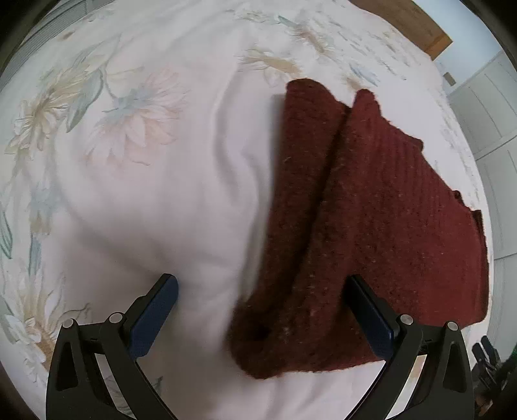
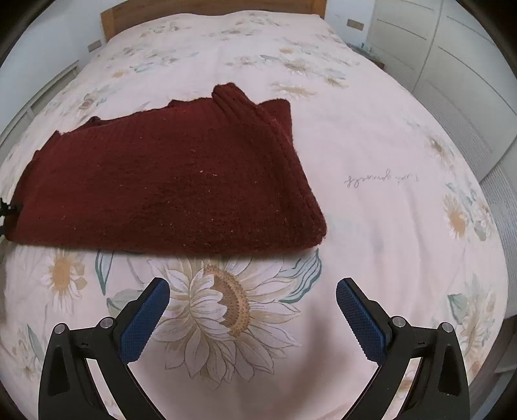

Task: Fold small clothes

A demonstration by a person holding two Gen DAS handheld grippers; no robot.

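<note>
So, one dark red knitted garment (image 2: 168, 181) on the bed, and only one, lying folded on the flower-printed bedspread (image 2: 371, 155). Two grippers are out, one per hand. In the right wrist view the right gripper (image 2: 252, 300) hangs over a big printed sunflower (image 2: 226, 307), its two blue-padded fingers (image 2: 143, 320) spread wide with nothing between them, and the garment sits beyond them, toward the far left, apart from the pads. Over to the left wrist view: the left gripper (image 1: 260, 299) is wide open too, holding nothing, yet the near folded corner of the garment (image 1: 355, 210) lies in the gap between its fingers, and the right-hand blue pad (image 1: 371, 316) shows against the knit; whether it touches, I cannot tell. Two folded layers show there, one lapped over the other with a crease running away from the camera. Around the scene: one wooden headboard (image 2: 206, 9) at the far end, white wardrobe doors (image 2: 436, 48) on the right, and a faint line of printed script (image 2: 381, 180) on the cover to the right of the garment.
</note>
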